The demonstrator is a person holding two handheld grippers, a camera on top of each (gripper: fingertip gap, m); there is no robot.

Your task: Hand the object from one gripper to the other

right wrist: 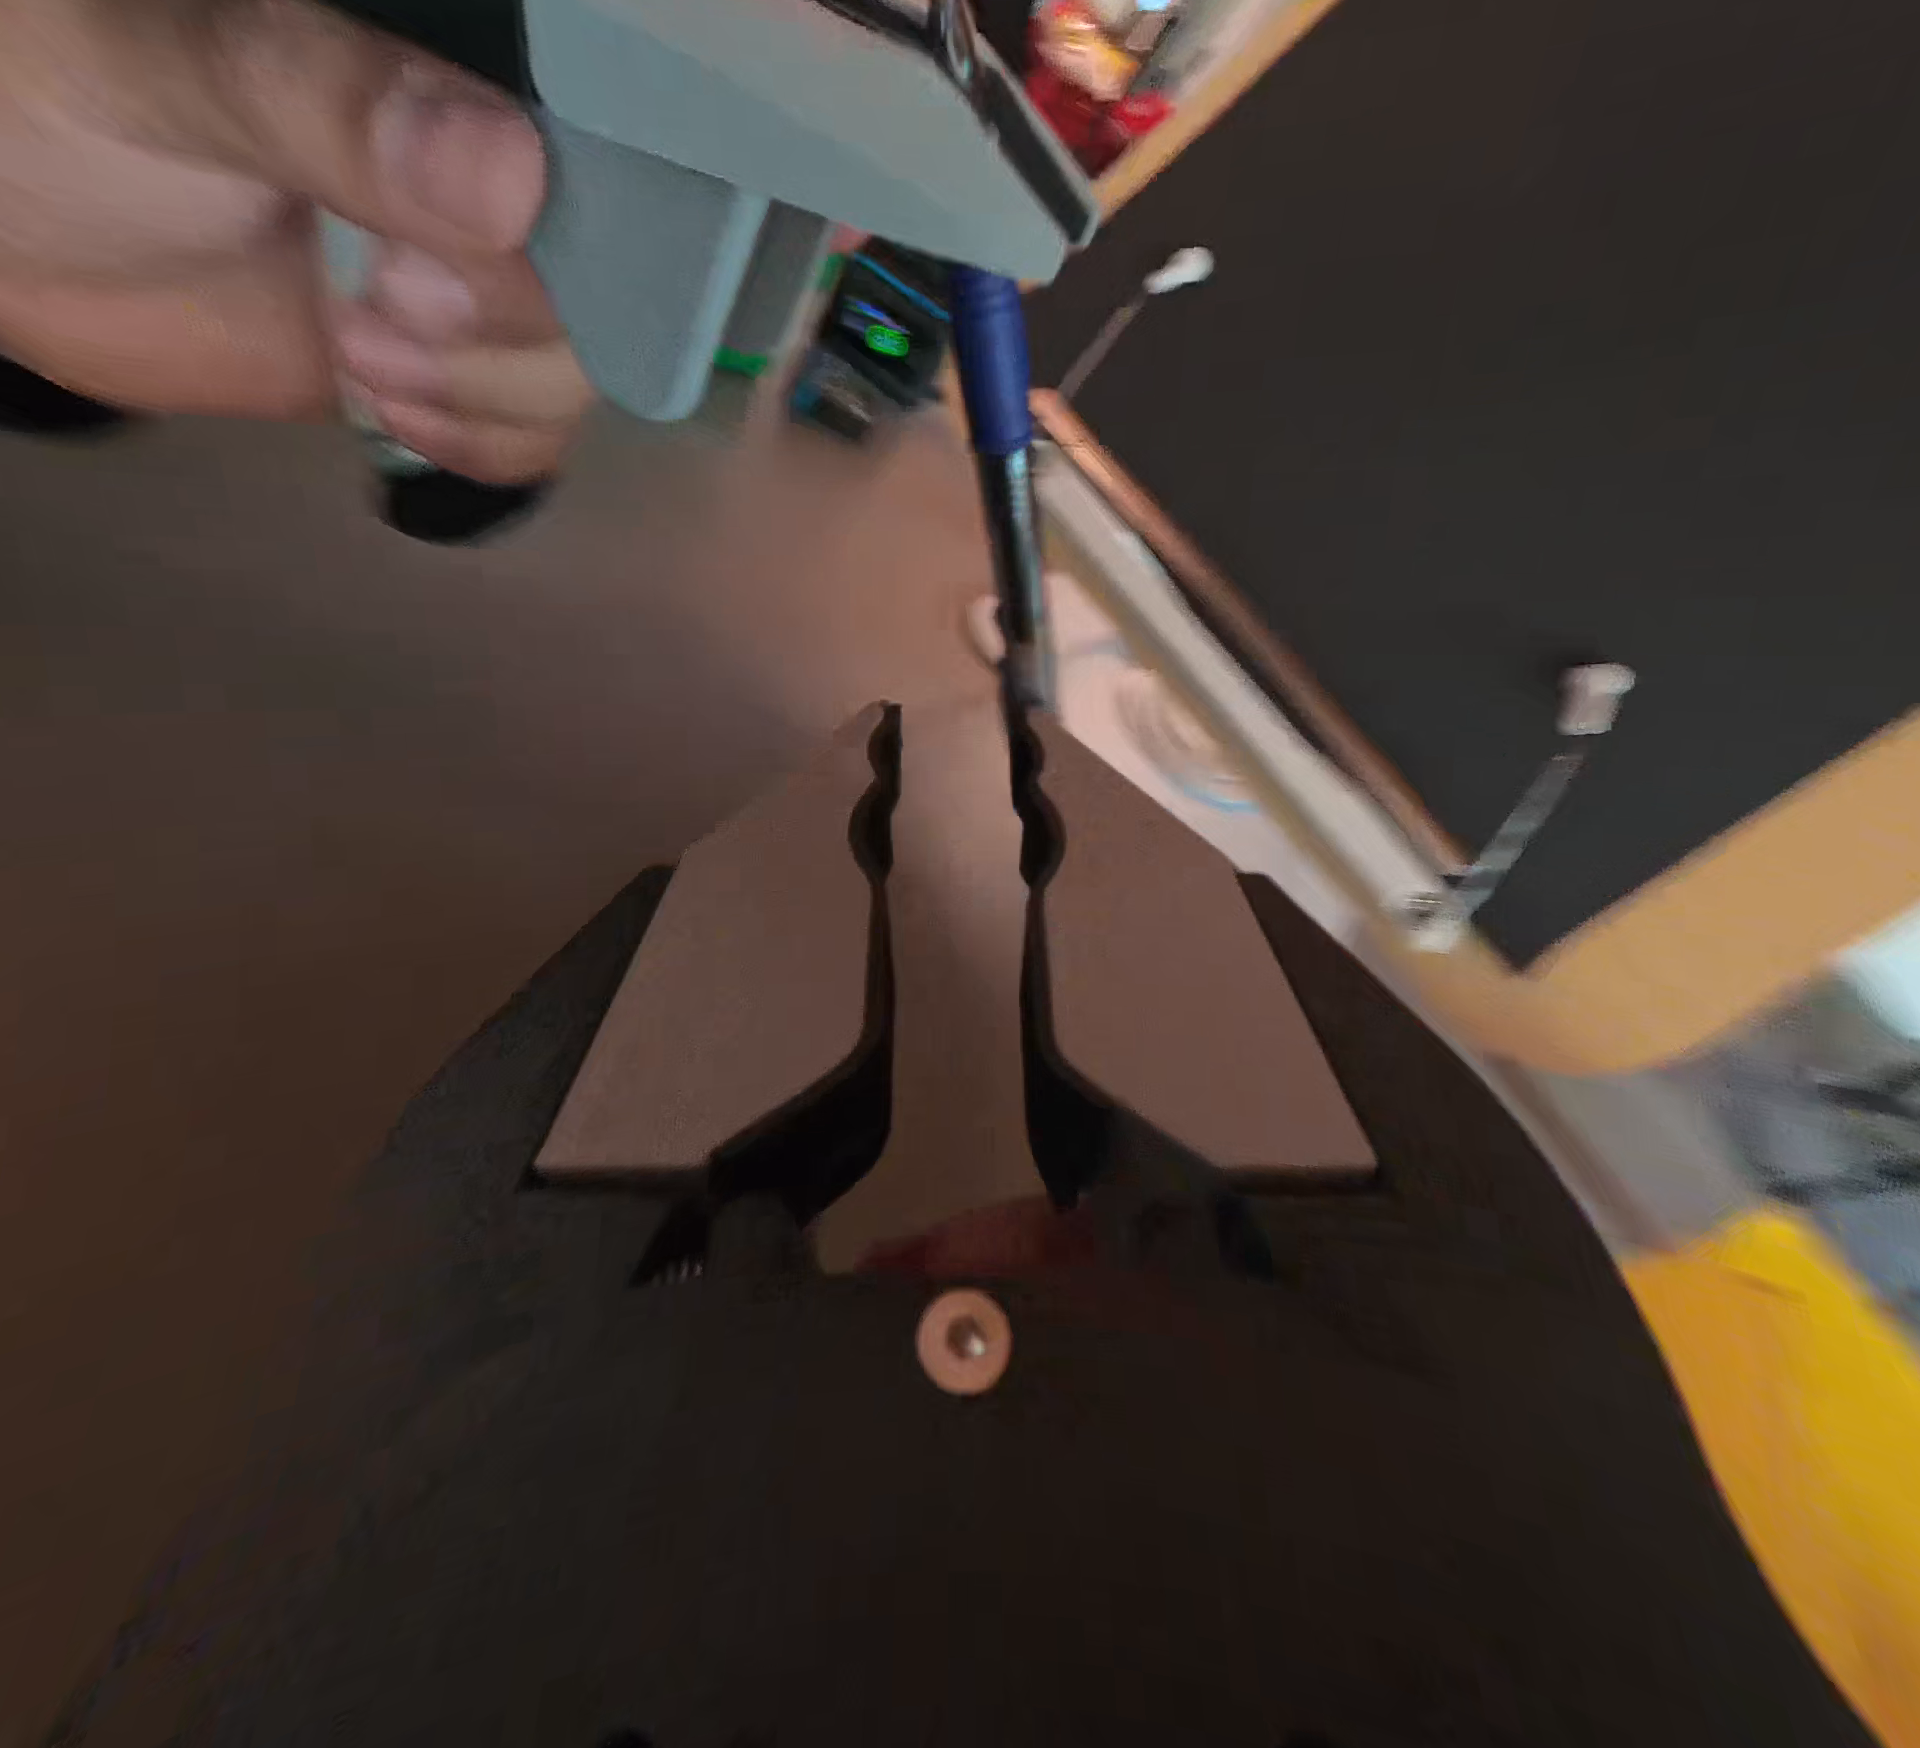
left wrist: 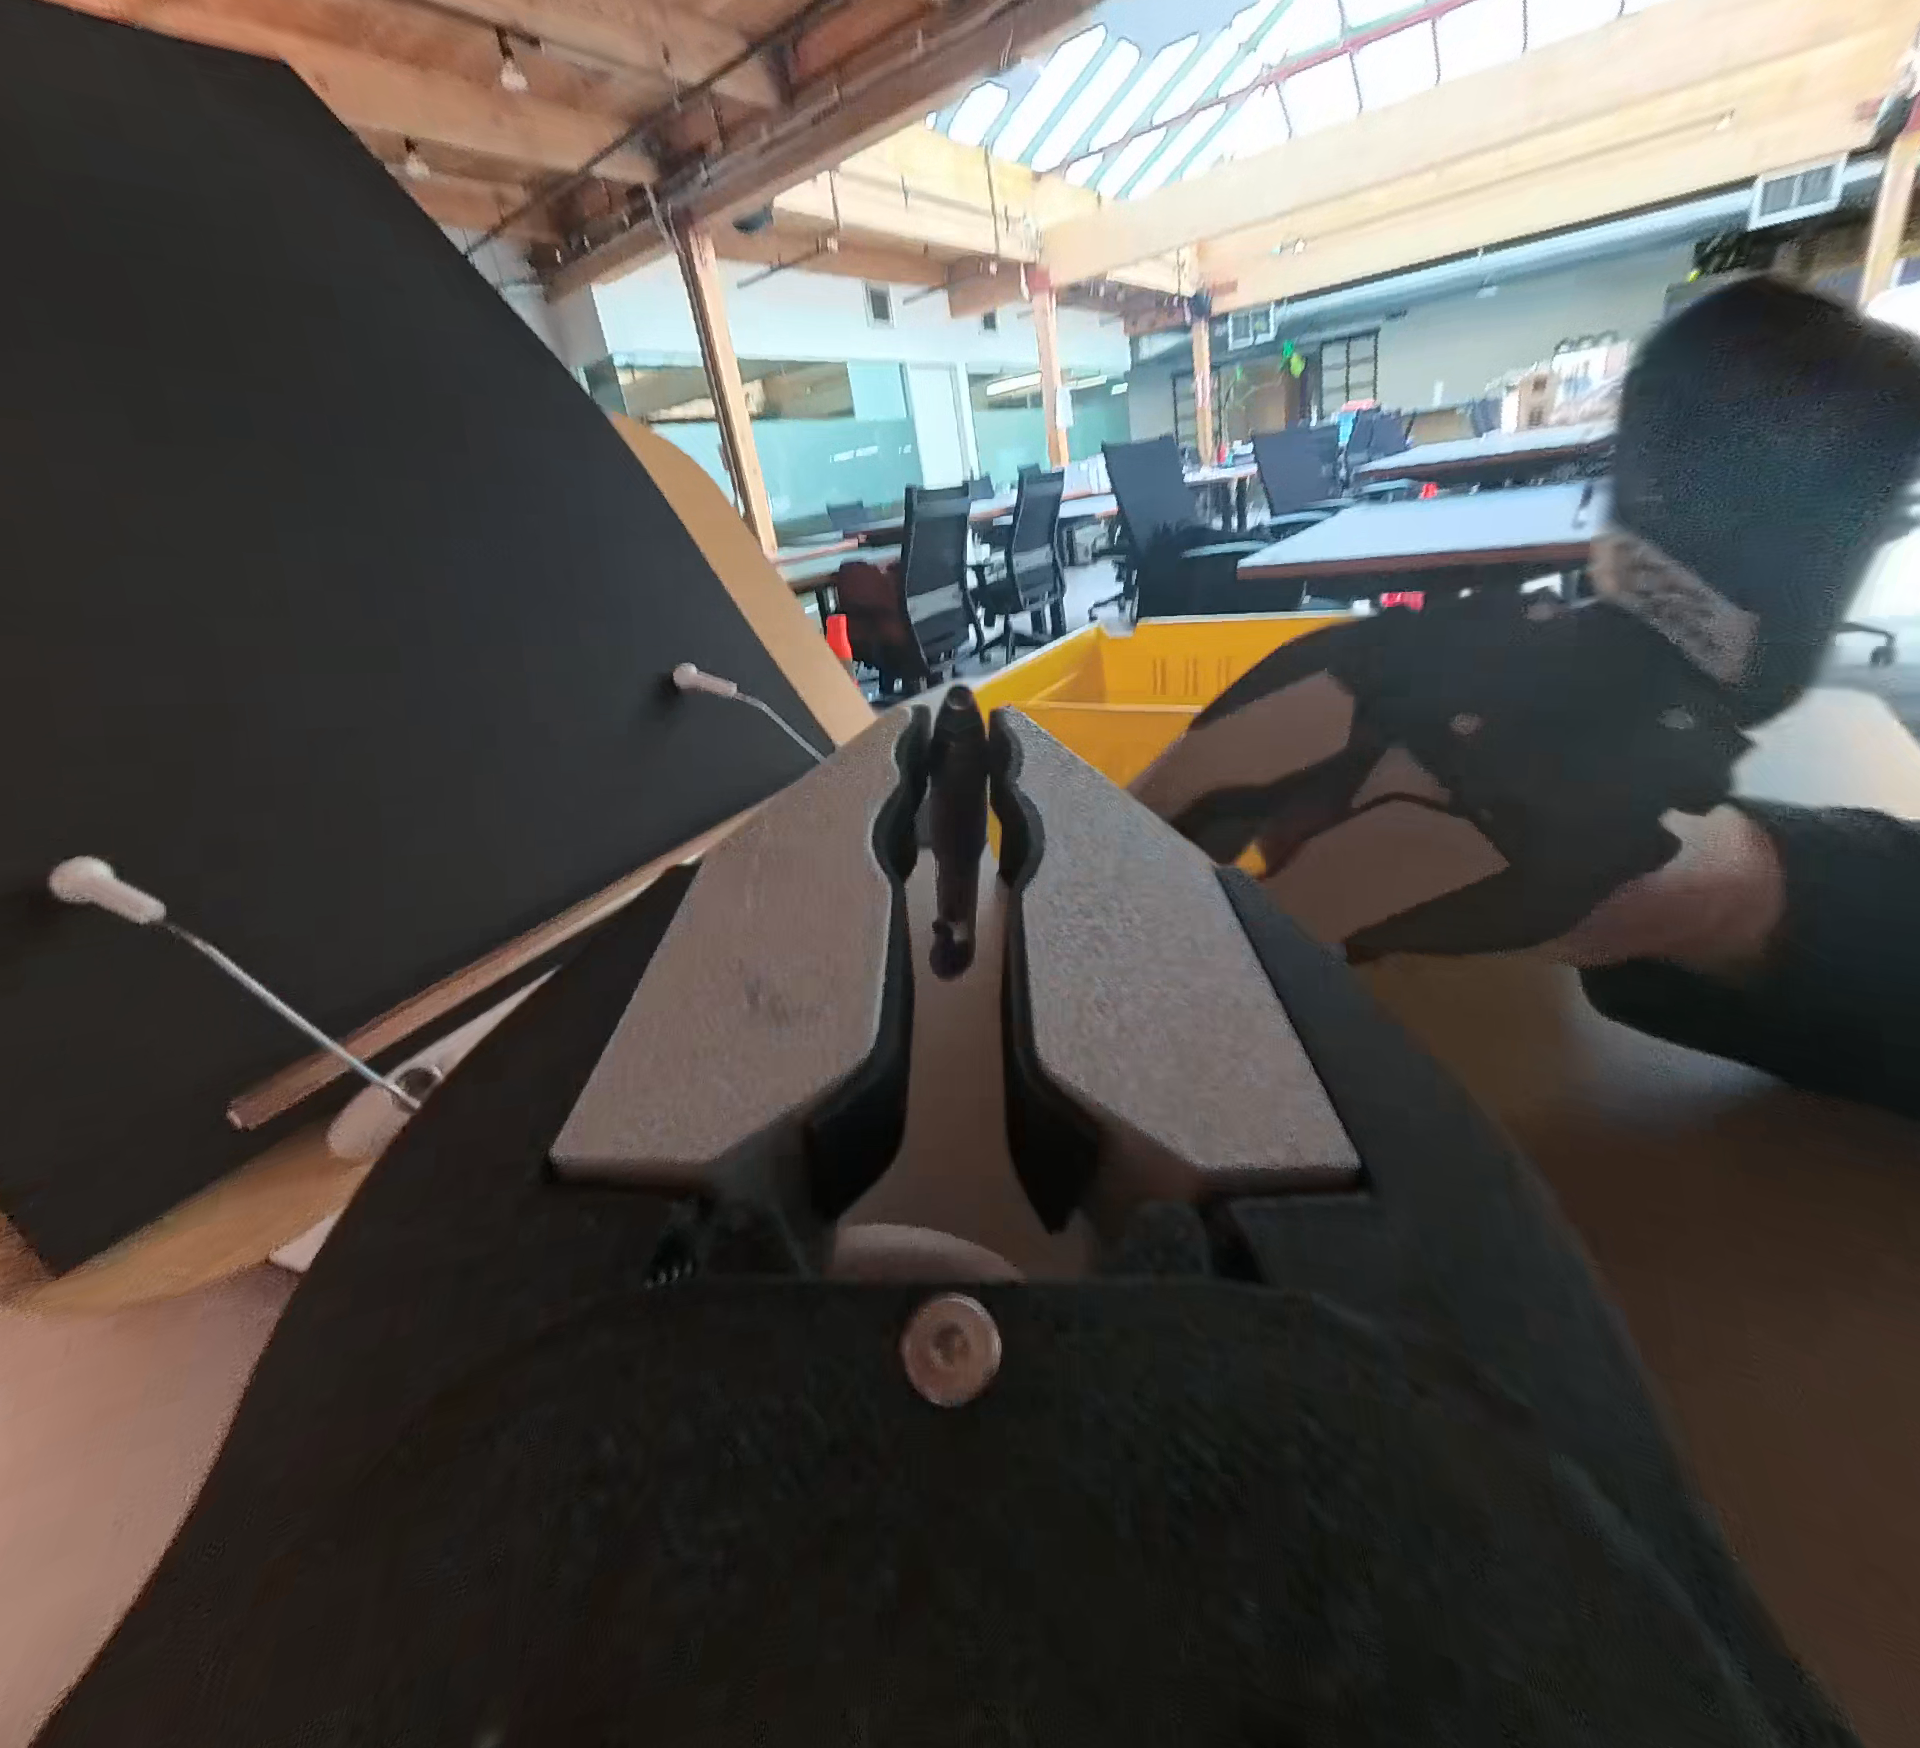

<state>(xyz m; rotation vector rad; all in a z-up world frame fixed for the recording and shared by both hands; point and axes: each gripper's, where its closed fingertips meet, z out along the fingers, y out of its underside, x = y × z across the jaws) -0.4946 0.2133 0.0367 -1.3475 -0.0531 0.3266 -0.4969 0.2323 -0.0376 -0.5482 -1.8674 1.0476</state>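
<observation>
A pen with a blue grip (right wrist: 994,358) and a dark, silvery barrel hangs tilted from my left gripper (right wrist: 1039,233), which a hand (right wrist: 260,192) holds at the upper left of the right wrist view. In the left wrist view my left gripper (left wrist: 956,732) is shut on the pen (left wrist: 956,825), seen end-on between the fingertips. My right gripper (right wrist: 954,732) is open, just below the pen. The pen's lower end lies against the tip of its right finger (right wrist: 1143,971), and the jaws are not closed on it. The right gripper also shows, blurred, at the right of the left wrist view (left wrist: 1205,815).
A black board with a wooden edge (left wrist: 260,503) stands to the side, with white-tipped metal pins (left wrist: 104,883) sticking out of it. A yellow bin (left wrist: 1122,680) sits behind the grippers on the brown table (right wrist: 416,763). Office chairs and desks (left wrist: 1039,545) are far behind.
</observation>
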